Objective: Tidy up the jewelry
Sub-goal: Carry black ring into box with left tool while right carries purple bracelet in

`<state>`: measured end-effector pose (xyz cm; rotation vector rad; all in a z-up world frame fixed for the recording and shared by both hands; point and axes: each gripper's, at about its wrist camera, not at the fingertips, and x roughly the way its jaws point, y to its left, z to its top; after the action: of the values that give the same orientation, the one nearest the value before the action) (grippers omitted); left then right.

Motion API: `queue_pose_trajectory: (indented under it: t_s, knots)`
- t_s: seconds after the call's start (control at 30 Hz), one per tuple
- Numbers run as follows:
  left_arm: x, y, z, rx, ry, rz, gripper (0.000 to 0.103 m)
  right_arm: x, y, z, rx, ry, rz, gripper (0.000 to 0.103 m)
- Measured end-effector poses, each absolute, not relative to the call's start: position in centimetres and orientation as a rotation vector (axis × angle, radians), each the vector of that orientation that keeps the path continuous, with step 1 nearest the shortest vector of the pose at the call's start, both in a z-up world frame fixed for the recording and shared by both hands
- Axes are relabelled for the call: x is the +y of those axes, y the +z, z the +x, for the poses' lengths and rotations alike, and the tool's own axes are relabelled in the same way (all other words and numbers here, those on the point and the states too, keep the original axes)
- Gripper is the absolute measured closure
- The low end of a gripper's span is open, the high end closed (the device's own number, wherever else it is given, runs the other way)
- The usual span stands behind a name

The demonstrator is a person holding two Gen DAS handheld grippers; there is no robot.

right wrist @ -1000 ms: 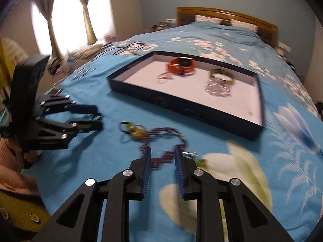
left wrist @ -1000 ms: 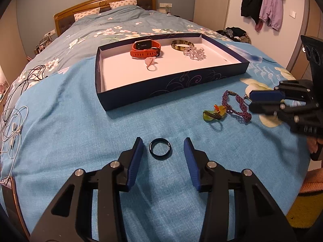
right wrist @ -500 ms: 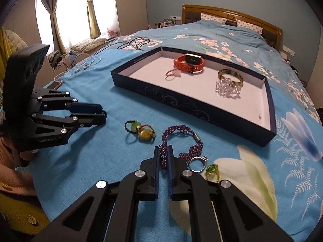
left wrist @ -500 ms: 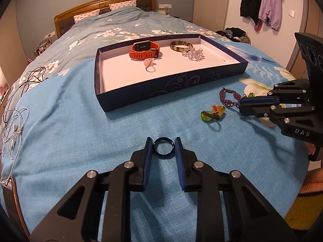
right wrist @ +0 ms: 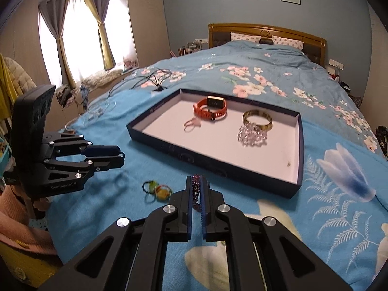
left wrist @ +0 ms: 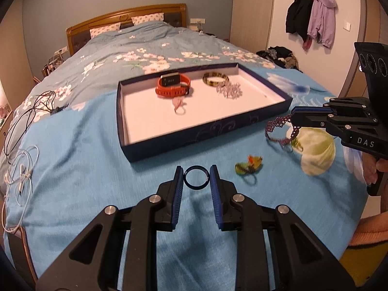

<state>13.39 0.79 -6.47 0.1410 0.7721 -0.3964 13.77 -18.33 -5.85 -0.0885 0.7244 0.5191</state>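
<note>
L gripper (left wrist: 196,180) low over blue bedspread (left wrist: 72,169), fingers (left wrist: 178,181) pinched on black ring (left wrist: 196,180), one pad each side, ring upright btwn tips, facing camera. Lifted off the cloth or touching it: can't tell.

R gripper (right wrist: 197,189) narrow, clamped on purple bead bracelet (right wrist: 196,195); beads run up btwn the pads in the R wrist view. From L wrist view, same bracelet (left wrist: 278,127) dangling in a loop from the fingertips, lower end at or just above the bedspread, near tray's front R corner.

Dark blue tray (right wrist: 213,161) w/ white floor flat on bed, beyond both grippers. Inside, toward far side: orange watch band (right wrist: 210,108), tortoise-pattern bangle (right wrist: 257,119) to its R, clear crystal bracelet (right wrist: 252,134) touching bangle's near edge, thin pink loop (right wrist: 191,124) just in front of the watch band. Rest of tray floor bare.

Outside tray, on bedspread: yellow-green beaded piece (left wrist: 248,166) btwn the two grippers, apart from both. Blurred; detail unclear.

White cables (left wrist: 19,177) and dark cables (left wrist: 41,104) at L edge of bed. Jackets (left wrist: 310,14) hung on far wall.
</note>
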Motion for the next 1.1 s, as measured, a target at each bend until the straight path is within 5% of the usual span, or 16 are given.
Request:
queue_pose_trajectory:
  t_s: [1.1]
  knots:
    - [-1.1, -4.4, 21.8, 0.725, -0.410, 0.124, 0.081, -21.0, -3.6, 21.7, 0.652, 0.393, -0.026, 0.099]
